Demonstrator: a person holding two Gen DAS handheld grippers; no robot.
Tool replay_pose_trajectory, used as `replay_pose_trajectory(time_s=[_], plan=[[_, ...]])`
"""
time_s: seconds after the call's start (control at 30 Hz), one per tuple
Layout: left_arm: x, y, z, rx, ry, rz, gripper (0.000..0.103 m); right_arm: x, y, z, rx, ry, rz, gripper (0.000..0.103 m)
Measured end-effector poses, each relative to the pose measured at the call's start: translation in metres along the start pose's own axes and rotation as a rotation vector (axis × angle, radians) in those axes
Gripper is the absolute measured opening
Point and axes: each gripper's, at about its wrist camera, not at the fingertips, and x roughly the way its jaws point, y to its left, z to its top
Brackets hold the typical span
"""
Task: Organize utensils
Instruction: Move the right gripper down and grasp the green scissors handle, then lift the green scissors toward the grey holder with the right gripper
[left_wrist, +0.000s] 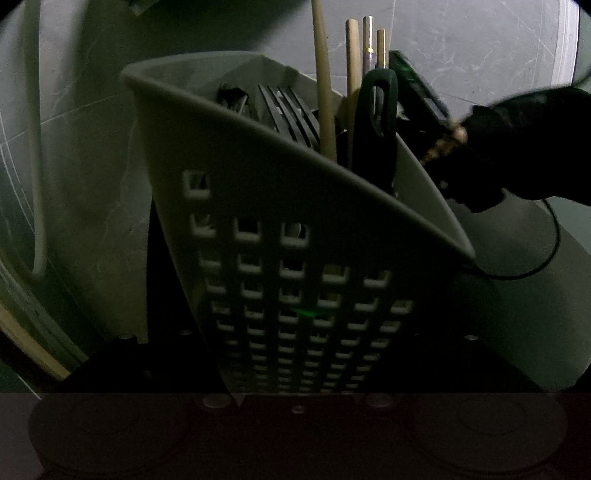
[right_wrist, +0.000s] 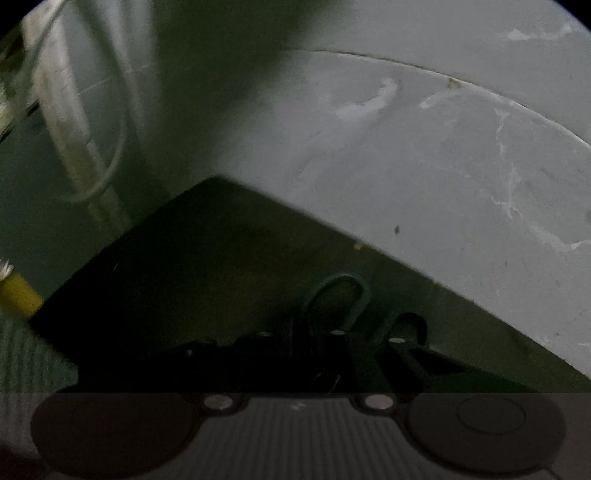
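— Where's the caddy?

— The perforated utensil caddy (left_wrist: 295, 236) fills my left wrist view, tilted, clamped in my left gripper (left_wrist: 295, 387), whose fingers sit at its lower wall. Inside I see a dark green looped handle (left_wrist: 376, 122), wooden sticks (left_wrist: 325, 85), a metal-tipped handle (left_wrist: 368, 40) and black slotted tines (left_wrist: 288, 110).

— And the right side?

— My right gripper (right_wrist: 321, 354) is closed; in its own view the green loop (right_wrist: 338, 295) sits just ahead of the dark fingers, but it's too murky to tell whether they pinch it. From the left view, that gripper (left_wrist: 517, 147) hangs dark beside the caddy's rim.

— What's around it?

— A grey marbled surface (right_wrist: 443, 166), a white cable (left_wrist: 35, 147) on the left, something yellow (right_wrist: 18, 295) at the edge.
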Motion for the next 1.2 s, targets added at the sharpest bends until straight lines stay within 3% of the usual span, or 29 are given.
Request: replay_pose_trajectory(time_s=[0.13, 0.17, 0.33, 0.43, 0.6, 0.73, 0.93, 1.2], plan=[[0.000, 0.001, -0.001, 0.000, -0.004, -0.002, 0.077, -0.012, 0.008, -0.005, -0.072, 0.090, 0.038, 0.010], [0.000, 0.001, -0.002, 0.000, -0.005, -0.002, 0.077, -0.013, 0.009, -0.005, -0.069, 0.098, 0.032, 0.014], [-0.002, 0.001, -0.002, 0.002, -0.004, -0.001, 0.077, -0.010, 0.013, -0.001, 0.001, 0.060, -0.013, 0.020], [-0.002, 0.001, -0.002, 0.001, -0.005, 0.000, 0.077, -0.008, 0.020, 0.000, 0.048, 0.048, -0.050, 0.008], [-0.001, 0.001, -0.003, -0.001, -0.008, 0.001, 0.077, -0.015, 0.017, -0.010, 0.128, 0.020, -0.055, 0.004], [-0.001, 0.002, -0.004, -0.003, -0.010, 0.001, 0.077, -0.041, 0.001, -0.025, 0.264, -0.097, 0.004, 0.005], [0.000, 0.003, -0.004, 0.002, -0.009, -0.002, 0.077, -0.096, -0.010, -0.064, 0.415, -0.343, 0.128, 0.005], [-0.001, 0.004, -0.002, 0.008, -0.005, -0.008, 0.077, -0.158, 0.004, -0.085, 0.456, -0.552, 0.116, 0.005]])
